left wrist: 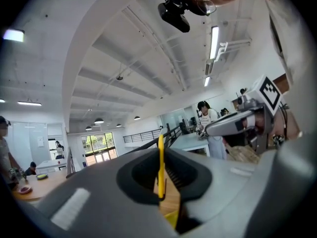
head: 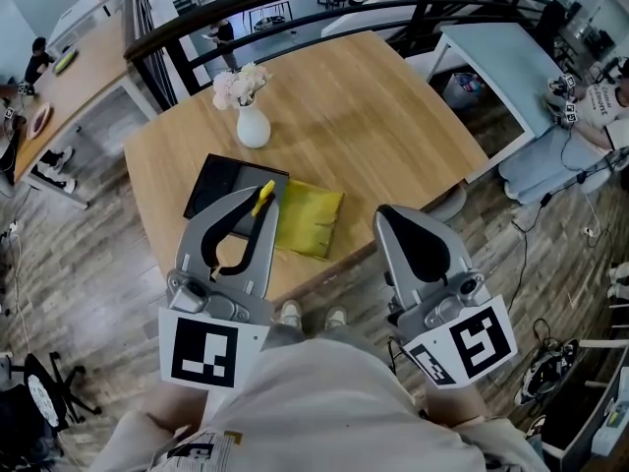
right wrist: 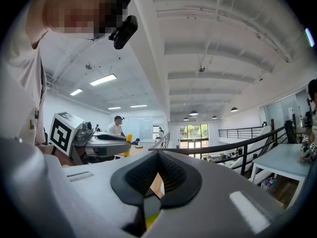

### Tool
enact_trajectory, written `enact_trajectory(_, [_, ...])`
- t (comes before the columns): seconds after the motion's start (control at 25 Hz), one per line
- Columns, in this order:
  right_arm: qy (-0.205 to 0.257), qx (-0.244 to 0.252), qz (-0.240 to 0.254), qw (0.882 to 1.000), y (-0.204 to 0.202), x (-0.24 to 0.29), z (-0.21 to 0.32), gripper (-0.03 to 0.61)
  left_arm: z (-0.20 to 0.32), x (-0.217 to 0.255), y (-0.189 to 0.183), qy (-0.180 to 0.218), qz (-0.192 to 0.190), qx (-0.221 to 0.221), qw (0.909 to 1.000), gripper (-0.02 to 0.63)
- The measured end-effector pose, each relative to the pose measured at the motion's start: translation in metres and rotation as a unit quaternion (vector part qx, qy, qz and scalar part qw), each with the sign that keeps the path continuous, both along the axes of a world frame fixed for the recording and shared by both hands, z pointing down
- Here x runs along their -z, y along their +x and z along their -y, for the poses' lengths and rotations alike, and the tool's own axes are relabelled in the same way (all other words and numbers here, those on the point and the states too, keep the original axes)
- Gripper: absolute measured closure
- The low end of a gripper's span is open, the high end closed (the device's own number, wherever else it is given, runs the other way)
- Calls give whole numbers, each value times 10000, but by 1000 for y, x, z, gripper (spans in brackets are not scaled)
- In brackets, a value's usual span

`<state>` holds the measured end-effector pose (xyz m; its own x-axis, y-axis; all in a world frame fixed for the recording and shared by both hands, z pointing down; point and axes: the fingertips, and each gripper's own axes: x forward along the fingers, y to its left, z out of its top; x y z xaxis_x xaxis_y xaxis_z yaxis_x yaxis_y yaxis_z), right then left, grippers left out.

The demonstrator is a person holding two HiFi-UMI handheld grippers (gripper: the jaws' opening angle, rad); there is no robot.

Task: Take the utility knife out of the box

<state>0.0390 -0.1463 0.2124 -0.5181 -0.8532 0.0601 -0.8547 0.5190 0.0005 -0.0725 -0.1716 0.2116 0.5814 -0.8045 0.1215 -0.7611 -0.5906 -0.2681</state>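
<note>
Pinched upright between the almost closed jaws of the left gripper (head: pixel 260 203): the yellow utility knife (head: pixel 263 195), pressed by both pads, with its end standing out a little past the fingertips. Seen from the head, held over the right edge of the black box (head: pixel 218 183) just beyond these tips, with a yellow piece (head: pixel 313 220) lying to the right of them, just beside the box. Right gripper (head: pixel 391 220) with jaws together and nothing between, well apart to the right, over the near edge of the table (head: pixel 413 155). Seems to be the last step: knife out of the box, only the carrying away and putting down not yet done. Probably needed for the next move: keep the grip firm, bring the knife clear of the box and the yellow piece, lower it on bare wood near the grippers, open the jaws only there. Cannot tell whether blade out or drawn in, so better not to point it toward the right gripper.
</note>
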Motion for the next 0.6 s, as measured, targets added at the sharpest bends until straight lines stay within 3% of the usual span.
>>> enact_trajectory(0.6, [-37, 6, -55, 10000, 1, -5, -4, 578, -5, -8, 3, -153, 3, -16, 9999, 586])
